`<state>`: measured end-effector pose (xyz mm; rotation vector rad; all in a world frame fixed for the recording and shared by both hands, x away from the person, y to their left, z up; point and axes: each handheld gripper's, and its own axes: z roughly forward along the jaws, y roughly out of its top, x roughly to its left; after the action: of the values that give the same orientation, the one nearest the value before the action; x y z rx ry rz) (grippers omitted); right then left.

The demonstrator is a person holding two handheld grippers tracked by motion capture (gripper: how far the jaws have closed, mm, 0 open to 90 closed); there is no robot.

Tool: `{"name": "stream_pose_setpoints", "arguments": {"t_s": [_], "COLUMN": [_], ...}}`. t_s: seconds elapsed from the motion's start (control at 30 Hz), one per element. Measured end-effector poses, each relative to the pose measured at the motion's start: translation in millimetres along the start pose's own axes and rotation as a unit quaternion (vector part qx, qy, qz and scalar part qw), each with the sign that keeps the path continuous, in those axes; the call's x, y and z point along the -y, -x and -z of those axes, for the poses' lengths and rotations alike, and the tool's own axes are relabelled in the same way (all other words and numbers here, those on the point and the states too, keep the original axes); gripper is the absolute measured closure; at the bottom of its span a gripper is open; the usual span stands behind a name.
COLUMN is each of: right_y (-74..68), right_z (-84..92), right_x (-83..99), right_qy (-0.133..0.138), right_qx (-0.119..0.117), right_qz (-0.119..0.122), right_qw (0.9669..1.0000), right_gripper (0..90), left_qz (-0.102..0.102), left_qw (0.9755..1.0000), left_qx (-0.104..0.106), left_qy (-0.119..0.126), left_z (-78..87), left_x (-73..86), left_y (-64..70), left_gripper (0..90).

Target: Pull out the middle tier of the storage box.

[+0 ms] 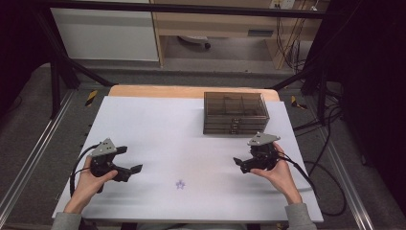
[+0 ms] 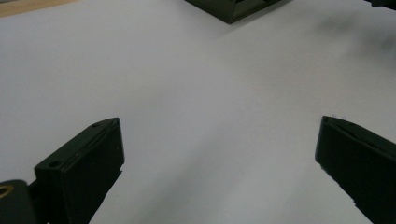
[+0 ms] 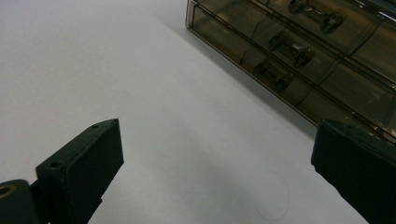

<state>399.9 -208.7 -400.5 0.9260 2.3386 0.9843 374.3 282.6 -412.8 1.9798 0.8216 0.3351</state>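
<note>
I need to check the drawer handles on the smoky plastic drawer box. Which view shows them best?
The right gripper view: the drawer box is close, its handles distinct. The high view shows the whole box small; the left gripper view catches a corner.

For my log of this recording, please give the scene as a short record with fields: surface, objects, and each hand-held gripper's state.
surface: white table
main object: smoky transparent drawer box, three drawers, all closed, far right of the table
small mark: purple star near the front edge
left hand-held gripper: jaws open, holding nothing, above the table
right hand-held gripper: jaws open, holding nothing, in front of the drawer box, not touching it
</note>
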Motion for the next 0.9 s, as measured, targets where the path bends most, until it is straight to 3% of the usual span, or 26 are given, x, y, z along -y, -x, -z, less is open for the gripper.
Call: {"name": "stream_pose_setpoints", "arguments": {"t_s": [0.33,0.57,0.9], "right_y": [1.2,1.2,0.9], "right_z": [-0.7,-2.7,-7.7], "right_x": [-8.4,-15.4,-20.2], "right_qy": [-0.014,-0.025,-0.04], "right_qx": [0.01,0.018,0.029], "right_qz": [0.033,0.071,0.103], "right_qw": [0.9993,0.997,0.9935], "right_gripper": [3.4,3.8,4.0], "left_qz": [0.0,0.0,-0.001], "left_qw": [1.0,1.0,1.0], "left_qx": [0.001,0.001,0.0], "left_qy": [-0.001,-0.001,-0.001], "left_z": [-0.5,-0.5,-0.7], "left_x": [0.1,0.2,0.5], "left_y": [0.2,-0.1,-0.3], "left_gripper": [1.0,1.0,1.0]}}
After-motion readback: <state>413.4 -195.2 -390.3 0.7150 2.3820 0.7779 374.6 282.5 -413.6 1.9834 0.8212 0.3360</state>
